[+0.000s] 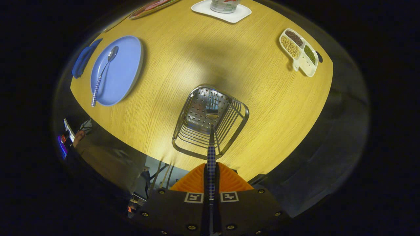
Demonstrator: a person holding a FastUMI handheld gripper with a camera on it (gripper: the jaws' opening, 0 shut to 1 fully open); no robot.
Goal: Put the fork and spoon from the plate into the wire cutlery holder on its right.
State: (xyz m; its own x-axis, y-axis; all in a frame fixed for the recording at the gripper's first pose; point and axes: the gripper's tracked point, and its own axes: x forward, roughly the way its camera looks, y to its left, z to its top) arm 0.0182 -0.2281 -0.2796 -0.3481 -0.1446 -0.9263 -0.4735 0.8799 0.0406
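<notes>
My gripper [211, 175] is shut on the checked handle of the fork [212, 131], which points straight ahead. The fork's tines reach down inside the wire cutlery holder [239, 126], over its perforated metal floor. The holder stands on the wooden table just ahead of my fingers. Far off to the left lies the blue plate [126, 70]. The spoon [103, 73] rests on it with its bowl at the far end and its checked handle hanging over the plate's near rim.
A blue cloth [83, 59] lies just left of the plate. A white divided dish of beans [299, 52] sits at the far right. A white tray with a glass jar [223, 11] stands at the back. The table's near edge runs just under the holder.
</notes>
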